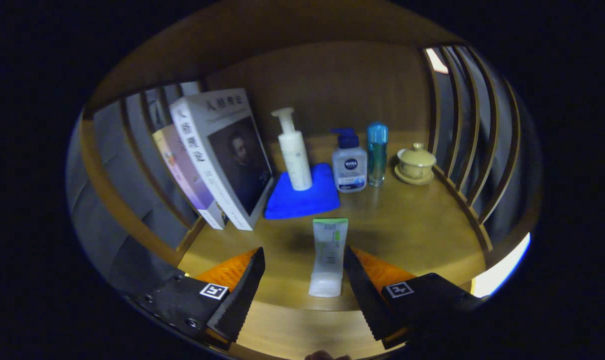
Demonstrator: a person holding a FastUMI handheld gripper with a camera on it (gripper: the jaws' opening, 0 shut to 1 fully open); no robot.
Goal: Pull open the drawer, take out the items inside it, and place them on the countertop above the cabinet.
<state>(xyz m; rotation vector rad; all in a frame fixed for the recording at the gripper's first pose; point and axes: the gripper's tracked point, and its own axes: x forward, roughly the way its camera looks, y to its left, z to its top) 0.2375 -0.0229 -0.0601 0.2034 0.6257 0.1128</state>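
Observation:
A white squeeze tube with a green end (328, 256) lies on the wooden countertop (417, 230), its cap toward me. It rests between my two fingertips, nearer the right one, and neither finger touches it. My gripper (304, 260) is open, wide apart, just above the counter's front edge.
Beyond the tube a blue cloth (302, 197) carries a white pump bottle (293, 150). To its right stand a pump bottle with a dark blue top (349, 162), a slim blue bottle (377, 152) and a yellow lidded cup on a saucer (415, 162). Books (222, 155) lean at the left. Slatted rails close both sides.

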